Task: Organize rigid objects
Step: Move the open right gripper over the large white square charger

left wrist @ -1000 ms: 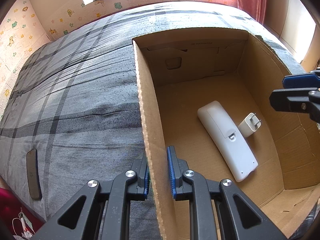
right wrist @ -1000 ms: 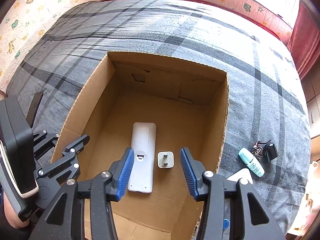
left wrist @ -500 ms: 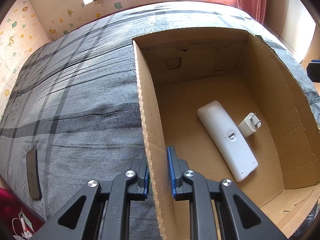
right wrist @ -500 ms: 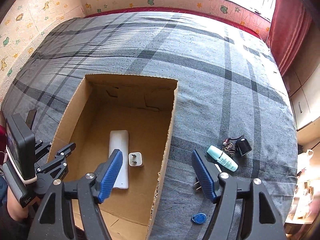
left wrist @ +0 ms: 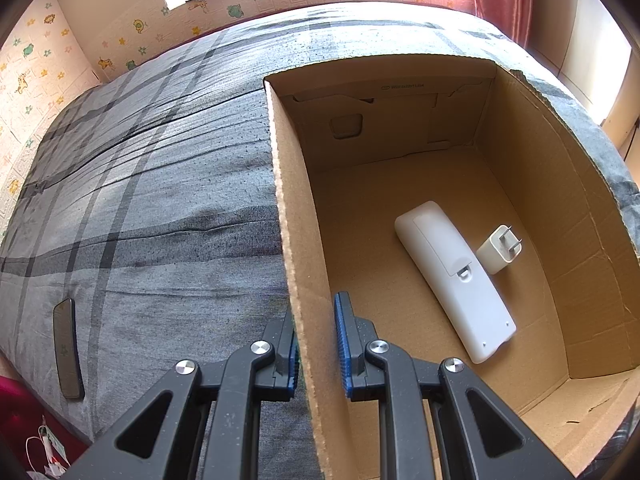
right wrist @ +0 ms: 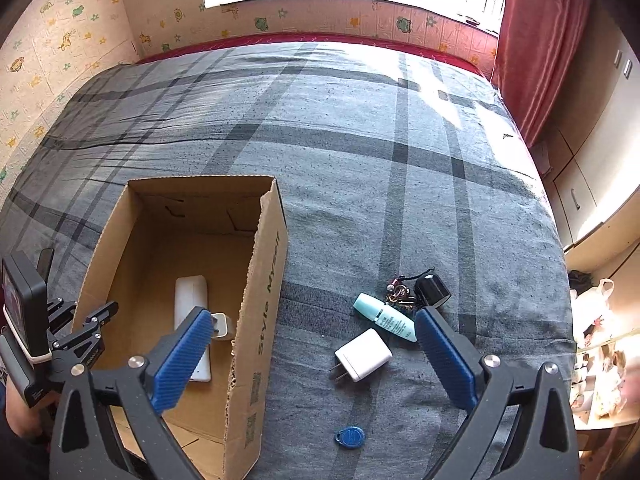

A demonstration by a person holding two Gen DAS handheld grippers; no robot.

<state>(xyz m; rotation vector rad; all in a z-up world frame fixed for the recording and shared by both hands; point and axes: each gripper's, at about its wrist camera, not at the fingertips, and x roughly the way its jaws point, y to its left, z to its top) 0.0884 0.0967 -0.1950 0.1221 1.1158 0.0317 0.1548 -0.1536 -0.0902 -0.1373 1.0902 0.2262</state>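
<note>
An open cardboard box [right wrist: 264, 288] sits on the grey plaid bed. Inside lie a white remote [left wrist: 452, 276] and a small white plug adapter [left wrist: 498, 250]. My left gripper [left wrist: 316, 344] is shut on the box's left wall [left wrist: 298, 240]; it also shows in the right wrist view [right wrist: 86, 330]. My right gripper [right wrist: 314, 350] is wide open and empty, above the bed right of the box. Below it lie a larger white charger [right wrist: 364, 355], a teal tube [right wrist: 385, 317], a black cap with keyring charms [right wrist: 429, 290] and a blue key fob [right wrist: 350, 437].
A dark phone [left wrist: 68, 354] lies near the bed's left edge. Cupboards and a shelf with bags [right wrist: 600, 320] stand right of the bed. A red curtain [right wrist: 540, 40] hangs at the far right corner.
My right gripper has moved right, out from over the box to above the loose items on the bed, and opened wider. The left gripper has kept still on the box wall.
</note>
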